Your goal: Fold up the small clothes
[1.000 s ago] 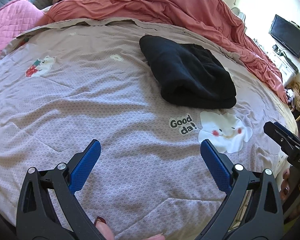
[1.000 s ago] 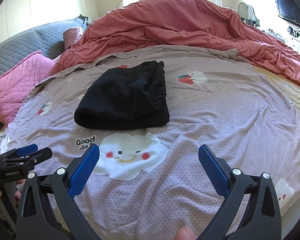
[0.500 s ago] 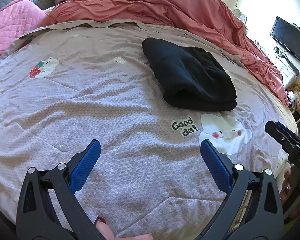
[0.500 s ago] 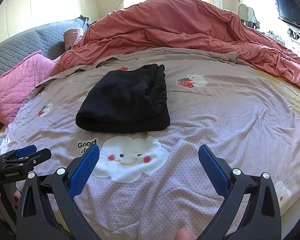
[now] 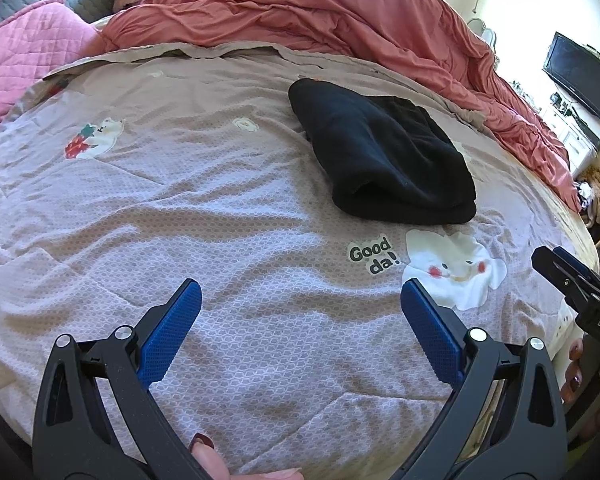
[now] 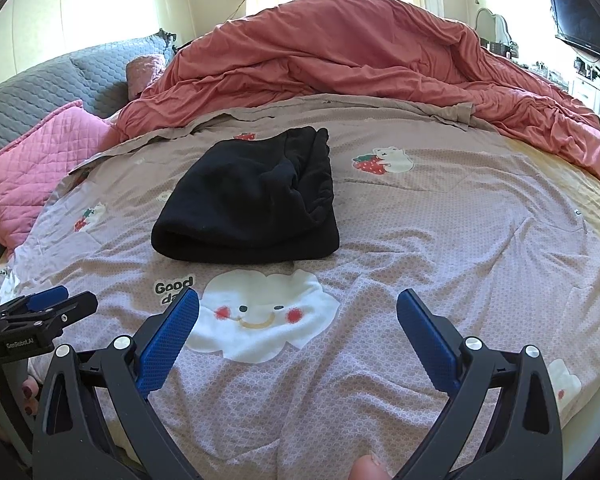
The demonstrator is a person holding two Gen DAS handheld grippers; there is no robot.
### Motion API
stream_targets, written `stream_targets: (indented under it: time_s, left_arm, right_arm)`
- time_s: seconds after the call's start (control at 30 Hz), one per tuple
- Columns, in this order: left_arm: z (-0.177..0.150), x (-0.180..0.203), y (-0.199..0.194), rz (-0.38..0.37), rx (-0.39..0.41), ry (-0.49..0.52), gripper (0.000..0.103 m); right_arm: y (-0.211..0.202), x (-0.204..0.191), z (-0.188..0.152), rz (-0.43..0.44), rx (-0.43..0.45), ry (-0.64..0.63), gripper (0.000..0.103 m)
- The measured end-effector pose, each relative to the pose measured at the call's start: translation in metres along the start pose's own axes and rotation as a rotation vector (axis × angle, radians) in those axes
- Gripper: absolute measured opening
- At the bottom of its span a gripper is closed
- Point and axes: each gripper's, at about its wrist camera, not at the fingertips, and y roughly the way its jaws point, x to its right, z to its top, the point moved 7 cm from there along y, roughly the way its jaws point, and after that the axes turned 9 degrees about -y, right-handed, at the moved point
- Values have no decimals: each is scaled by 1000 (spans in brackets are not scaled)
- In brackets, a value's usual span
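Note:
A black fleece garment (image 5: 384, 164) lies folded in a thick bundle on the mauve printed bedspread (image 5: 180, 200), just beyond the "Good da!" print. It also shows in the right wrist view (image 6: 252, 204), beyond the white cloud print (image 6: 260, 316). My left gripper (image 5: 300, 296) is open and empty, low over the bedspread, well short and left of the garment. My right gripper (image 6: 298, 304) is open and empty over the cloud print, short of the garment. Each gripper shows at the edge of the other's view.
A rumpled coral duvet (image 6: 340, 56) is heaped across the far side of the bed. A pink quilted pillow (image 6: 32, 168) and grey headboard (image 6: 52, 84) lie at the left. A TV (image 5: 580, 74) and white dresser stand at the right. The bed edge is near me.
Both grippers have drawn back slightly and risen, so the garment sits a little farther off in both views. Both stayed open and empty; the garment has not moved.

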Motion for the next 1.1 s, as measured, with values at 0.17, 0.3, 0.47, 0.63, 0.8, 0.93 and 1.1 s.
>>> stream_targets:
  time_s: [0.17, 0.3, 0.47, 0.63, 0.8, 0.93, 1.1]
  left_arm:
    - [0, 0, -1, 2, 1, 2, 94]
    - [1, 0, -2, 1, 5, 2, 94]
    - [2, -2, -3, 1, 5, 0, 94]
    - [3, -2, -3, 4, 7, 3, 94]
    - [3, -2, -5, 5, 8, 3, 94]
    - [3, -2, -5, 11, 8, 5, 94]
    - [6, -6, -6, 21, 7, 10, 94]
  right_arm:
    - [-1, -1, 0, -2, 0, 1, 99]
    - [-2, 0, 0, -2, -1, 0, 99]
    - [-3, -1, 0, -4, 0, 1, 99]
    - [-3, -1, 0, -3, 0, -1, 99]
    - [-3, 0, 0, -5, 0, 0, 99]
    - [-3, -1, -1, -6, 0, 0, 99]
    - [-4, 0, -2, -7, -5, -2, 99]
